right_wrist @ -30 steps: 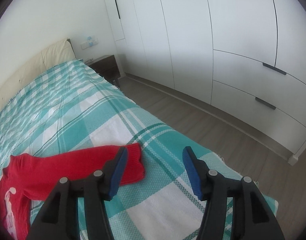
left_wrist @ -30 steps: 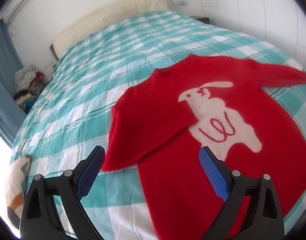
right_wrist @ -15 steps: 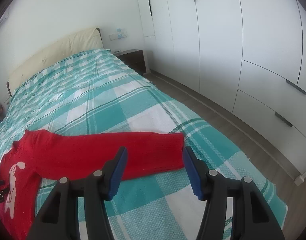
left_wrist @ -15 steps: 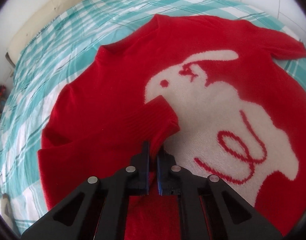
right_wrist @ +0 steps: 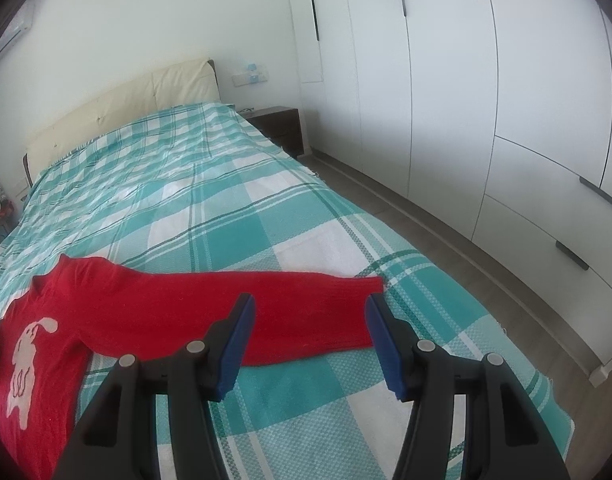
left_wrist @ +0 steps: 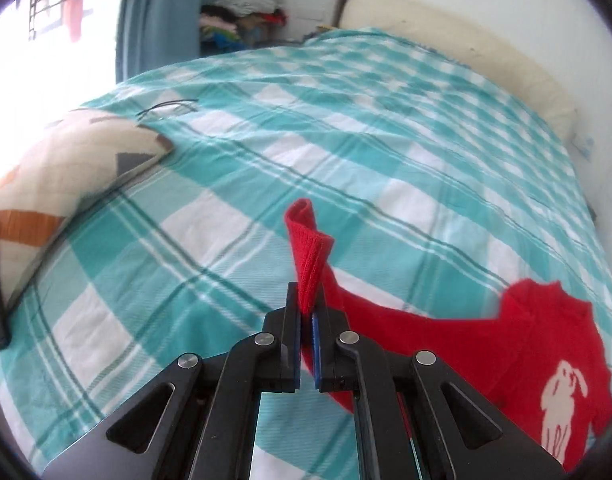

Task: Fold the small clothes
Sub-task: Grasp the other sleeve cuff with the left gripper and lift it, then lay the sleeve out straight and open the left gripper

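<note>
A small red sweater [left_wrist: 517, 344] with a white rabbit motif lies on the teal checked bedspread [left_wrist: 345, 128]. My left gripper [left_wrist: 306, 312] is shut on the cuff of one sleeve [left_wrist: 307, 248], which stands up above the jaws, lifted and pulled out sideways from the body. In the right wrist view the sweater [right_wrist: 66, 320] lies flat with its other sleeve [right_wrist: 306, 312] stretched toward the bed's edge. My right gripper [right_wrist: 309, 336] is open, hovering just above that sleeve near its cuff.
A patterned cushion [left_wrist: 54, 176] lies at the left of the bed. A pile of clothes [left_wrist: 242, 12] sits beyond the bed by a curtain. White wardrobes [right_wrist: 465, 100] and a nightstand [right_wrist: 278, 124] stand to the right, with floor [right_wrist: 445, 232] between.
My left gripper closed on the folded-in sleeve's cuff and pulled it up and out to the side, unfolding it. My right gripper moved over the other sleeve, still open.
</note>
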Demonstrator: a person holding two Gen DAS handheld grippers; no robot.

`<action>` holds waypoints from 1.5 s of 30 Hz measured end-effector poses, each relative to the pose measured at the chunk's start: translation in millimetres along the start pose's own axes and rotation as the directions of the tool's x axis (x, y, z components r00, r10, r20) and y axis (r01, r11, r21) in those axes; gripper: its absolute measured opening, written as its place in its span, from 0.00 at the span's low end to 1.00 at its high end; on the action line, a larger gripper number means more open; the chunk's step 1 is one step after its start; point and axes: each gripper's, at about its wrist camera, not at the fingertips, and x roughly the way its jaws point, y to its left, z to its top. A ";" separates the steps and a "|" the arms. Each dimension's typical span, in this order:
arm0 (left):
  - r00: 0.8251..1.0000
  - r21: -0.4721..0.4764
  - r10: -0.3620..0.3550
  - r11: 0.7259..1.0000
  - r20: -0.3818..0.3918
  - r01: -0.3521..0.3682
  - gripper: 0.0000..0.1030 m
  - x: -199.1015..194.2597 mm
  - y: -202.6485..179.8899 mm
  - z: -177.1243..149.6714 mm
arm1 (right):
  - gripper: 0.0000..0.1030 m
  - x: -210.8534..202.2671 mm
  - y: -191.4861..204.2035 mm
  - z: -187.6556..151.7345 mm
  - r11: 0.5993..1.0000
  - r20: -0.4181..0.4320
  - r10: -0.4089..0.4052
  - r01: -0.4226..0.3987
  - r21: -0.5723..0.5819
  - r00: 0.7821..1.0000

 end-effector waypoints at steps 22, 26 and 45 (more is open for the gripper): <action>0.987 -0.224 0.067 0.969 -0.146 -0.099 0.07 53.2 89.0 -53.4 | 0.55 8.0 4.6 -7.7 0.998 -0.031 -0.049 0.047 -0.044 0.998; 0.990 -0.210 0.047 0.975 -0.130 -0.074 0.15 49.7 86.9 -53.4 | 0.55 6.5 4.0 -7.8 0.998 -0.028 -0.054 0.053 -0.039 0.998; 0.972 0.201 -0.219 0.952 -0.081 0.232 0.94 -43.5 -72.7 -118.6 | 0.72 -7.2 8.9 -5.1 0.996 0.036 -0.058 0.060 -0.060 0.998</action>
